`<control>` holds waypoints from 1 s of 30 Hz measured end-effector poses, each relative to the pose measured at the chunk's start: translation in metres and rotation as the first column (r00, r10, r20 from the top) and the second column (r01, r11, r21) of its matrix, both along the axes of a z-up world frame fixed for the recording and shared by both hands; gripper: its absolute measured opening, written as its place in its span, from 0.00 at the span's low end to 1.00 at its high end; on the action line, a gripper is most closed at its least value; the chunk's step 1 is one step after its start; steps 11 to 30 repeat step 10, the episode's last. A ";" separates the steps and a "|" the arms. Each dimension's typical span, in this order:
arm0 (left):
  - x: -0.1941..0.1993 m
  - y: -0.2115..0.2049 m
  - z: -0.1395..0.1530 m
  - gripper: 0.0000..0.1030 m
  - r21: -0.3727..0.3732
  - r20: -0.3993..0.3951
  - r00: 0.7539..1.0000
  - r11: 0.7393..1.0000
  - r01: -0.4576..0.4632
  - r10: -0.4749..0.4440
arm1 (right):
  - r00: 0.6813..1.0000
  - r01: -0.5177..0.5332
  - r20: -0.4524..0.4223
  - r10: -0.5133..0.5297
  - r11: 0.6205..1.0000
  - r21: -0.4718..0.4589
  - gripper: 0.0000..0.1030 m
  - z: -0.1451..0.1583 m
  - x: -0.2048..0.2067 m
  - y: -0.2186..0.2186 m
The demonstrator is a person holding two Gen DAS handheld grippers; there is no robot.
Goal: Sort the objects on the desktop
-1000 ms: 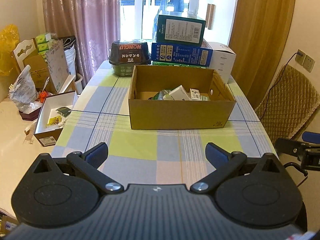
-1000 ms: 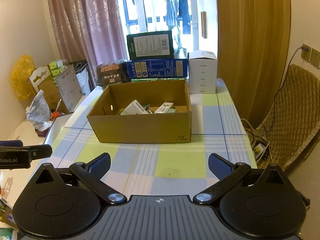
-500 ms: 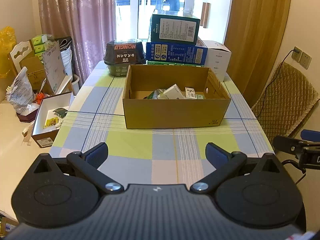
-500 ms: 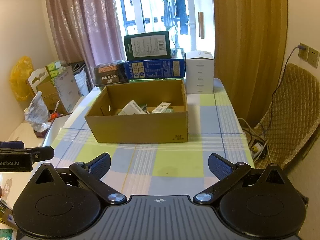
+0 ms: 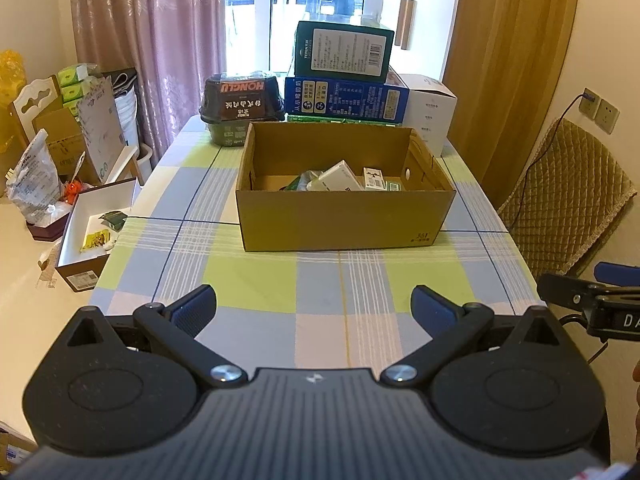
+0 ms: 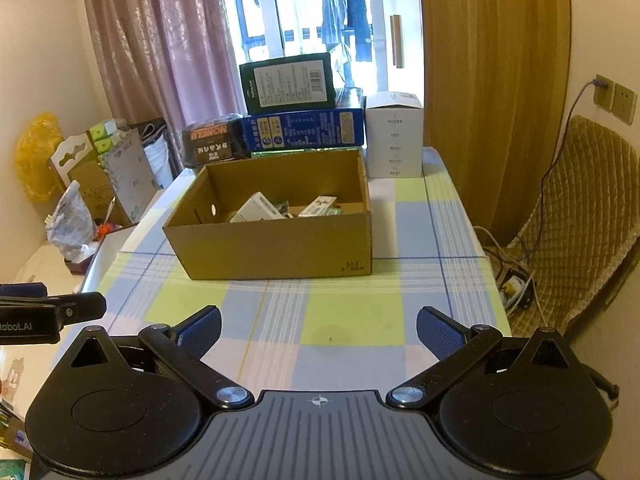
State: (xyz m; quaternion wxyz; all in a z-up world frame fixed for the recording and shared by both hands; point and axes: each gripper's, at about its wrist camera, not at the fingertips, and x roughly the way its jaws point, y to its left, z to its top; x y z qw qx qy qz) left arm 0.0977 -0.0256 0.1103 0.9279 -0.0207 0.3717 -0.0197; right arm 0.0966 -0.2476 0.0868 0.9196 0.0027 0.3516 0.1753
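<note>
Gaping wide, empty: left gripper point(image 5: 314, 306), right gripper point(image 6: 319, 326).

Bright window point(image 5: 320, 8), mauve and ochre curtains point(image 5: 508, 60)

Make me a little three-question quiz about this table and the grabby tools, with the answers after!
1. True or false: the cardboard box on the checked tablecloth has small packets inside.
2. What sits on top of the blue box? A) a cup B) a dark green box C) a book
3. Fill in: the left gripper and right gripper are both ____ and hold nothing.

Key: 1 true; 2 B; 3 open
</note>
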 end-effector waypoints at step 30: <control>0.000 -0.004 -0.005 0.99 -0.004 0.001 1.000 1.000 0.022 -0.022 | 1.000 0.006 -0.014 -0.006 1.000 -0.003 0.98 -0.008 0.000 -0.002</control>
